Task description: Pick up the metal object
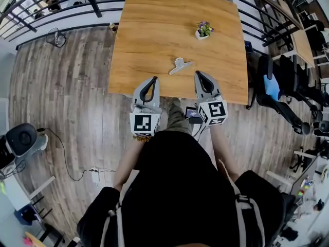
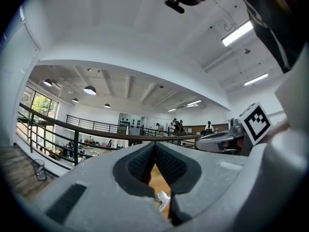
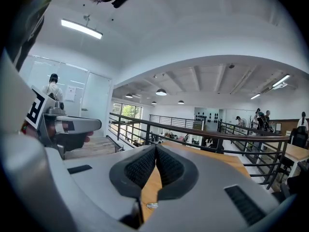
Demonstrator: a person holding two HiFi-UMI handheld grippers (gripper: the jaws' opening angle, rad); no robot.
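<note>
A silver metal clip (image 1: 179,65) lies on the wooden table (image 1: 154,30), near its front edge. Both grippers hover at that front edge, nearer me than the clip. My left gripper (image 1: 152,80) is to the clip's lower left, its jaws shut with nothing between them. My right gripper (image 1: 198,75) is to the clip's lower right, shut and empty too. In the left gripper view the clip (image 2: 162,199) peeks through below the touching pads (image 2: 145,163). The right gripper view shows the pads (image 3: 145,166) pressed together over the tabletop (image 3: 152,187).
A small potted plant (image 1: 203,30) stands at the table's far right. Black railings (image 1: 61,4) run behind the table. Office chairs (image 1: 280,86) and another table (image 1: 303,45) are on the right. A cable and power strip (image 1: 92,174) lie on the plank floor at left.
</note>
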